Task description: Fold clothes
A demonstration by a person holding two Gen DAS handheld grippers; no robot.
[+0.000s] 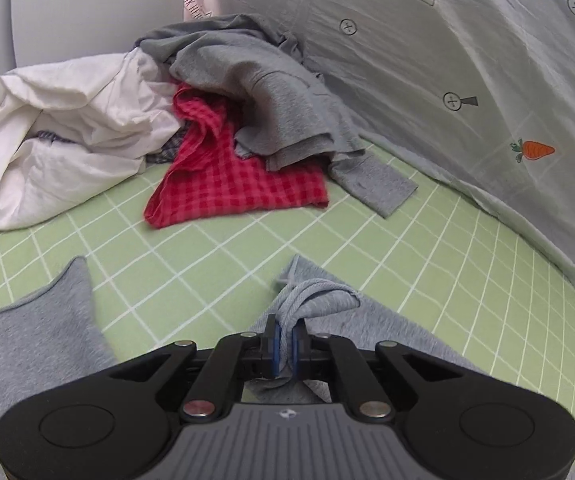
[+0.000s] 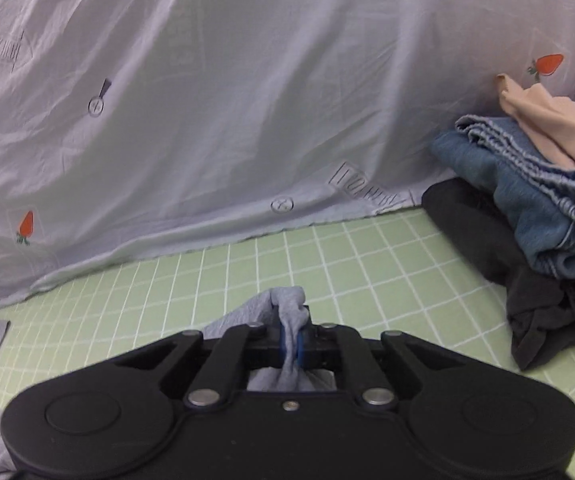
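Observation:
A light grey garment [image 1: 27,344] lies on the green checked sheet [image 1: 215,264] close to me. My left gripper [image 1: 285,340] is shut on a bunched fold of it [image 1: 319,292], just above the sheet. In the right wrist view my right gripper [image 2: 292,340] is shut on another bunched part of the same grey garment [image 2: 287,304], also low over the sheet [image 2: 327,264]. The rest of the garment hangs under both grippers and is mostly hidden.
A pile of unfolded clothes lies at the far left: white cloth [image 1: 59,136], red checked cloth [image 1: 227,184], grey garments [image 1: 271,100]. A pale printed quilt [image 1: 467,80] rises along the back, also in the right wrist view [image 2: 247,100]. Stacked clothes at right: black [image 2: 487,236], blue denim [image 2: 535,200], beige [image 2: 551,124].

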